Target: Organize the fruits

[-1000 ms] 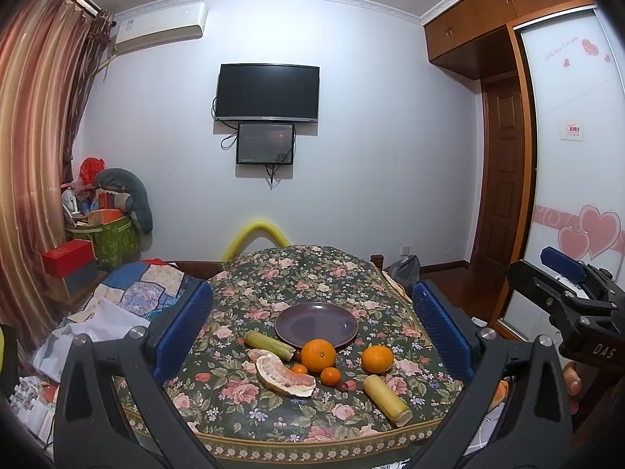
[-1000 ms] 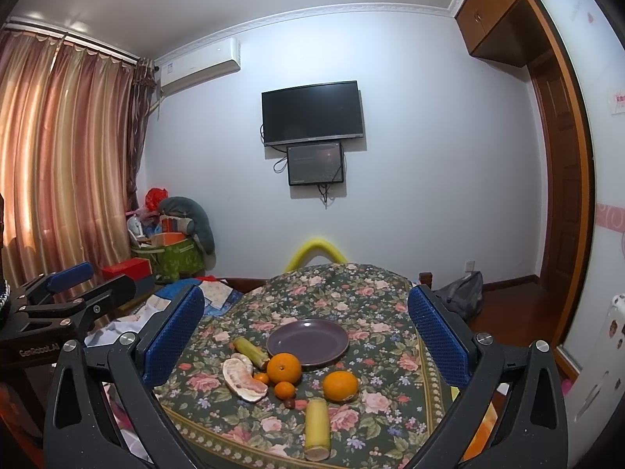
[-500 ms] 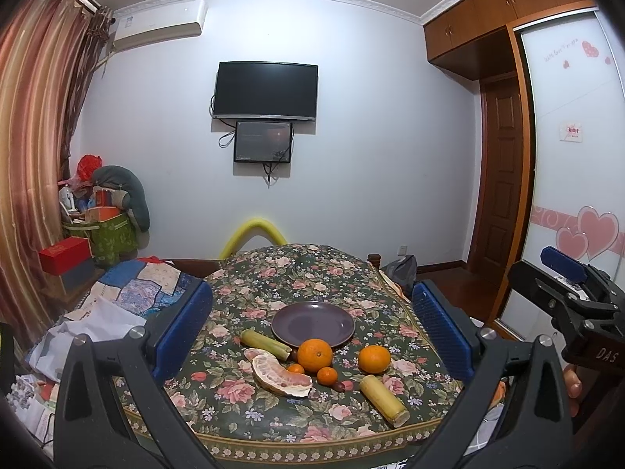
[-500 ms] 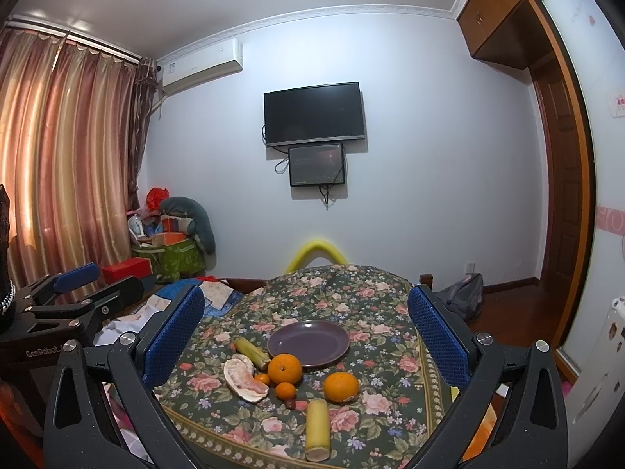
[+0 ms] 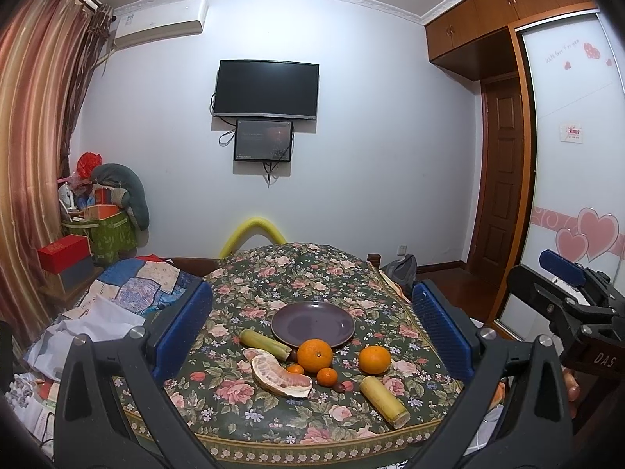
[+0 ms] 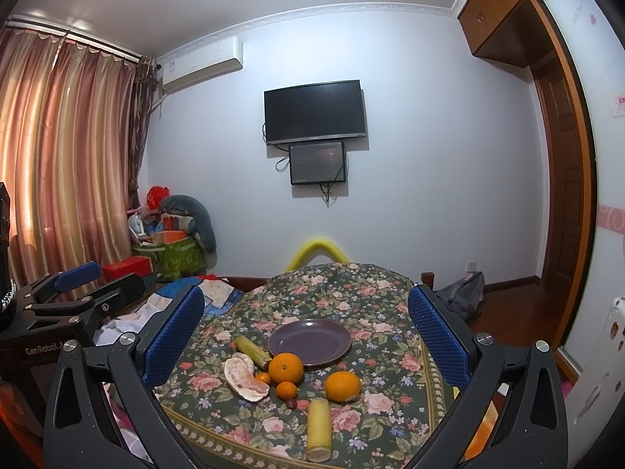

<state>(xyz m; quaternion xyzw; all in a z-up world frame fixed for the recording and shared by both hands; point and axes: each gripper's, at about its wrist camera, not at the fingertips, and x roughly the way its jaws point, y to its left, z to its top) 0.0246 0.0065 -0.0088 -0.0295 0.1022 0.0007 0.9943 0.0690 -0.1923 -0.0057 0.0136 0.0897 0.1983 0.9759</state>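
Note:
An empty purple plate [image 5: 312, 323] [image 6: 309, 341] sits on a floral tablecloth [image 5: 297, 273]. In front of it lie two oranges [image 5: 314, 355] [image 5: 374, 359], two small mandarins [image 5: 326, 376], a peeled pomelo piece [image 5: 281, 375] [image 6: 244, 379], two sugarcane pieces [image 5: 384, 401] [image 5: 263, 344] and a small dark fruit [image 5: 340, 387]. My left gripper [image 5: 310, 324] is open and empty, held back from the table. My right gripper [image 6: 304, 328] is open and empty too, also short of the fruit. It shows at the right edge of the left wrist view [image 5: 562, 293].
A quilt and papers [image 5: 117, 301] lie left of the table. Boxes and a green bag [image 5: 109, 234] are stacked by the curtain. A yellow foam arch [image 5: 254, 230] stands behind the table. A wooden door [image 5: 500, 179] and a grey bag [image 5: 402, 269] are at the right.
Both views have drifted slightly; the table and fruit have not moved. Both grippers stay open and empty.

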